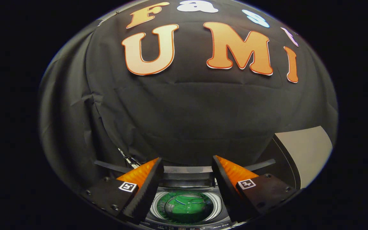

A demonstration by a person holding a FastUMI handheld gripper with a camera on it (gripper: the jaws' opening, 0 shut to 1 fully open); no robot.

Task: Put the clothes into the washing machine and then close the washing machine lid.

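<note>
Green clothes inside washing machine; gripper open.

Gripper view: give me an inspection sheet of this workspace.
Surface: top of the washing machine, below the claw.
Job's things: green clothes lying in the drum; lid appears raised at the right.
Clutter: nothing seen.
Grippers: claw open, fingers apart and empty, above the drum.
Cables: possibly a thin cord behind the left finger; unclear.
Surroundings: black cloth wall behind the machine.
</note>
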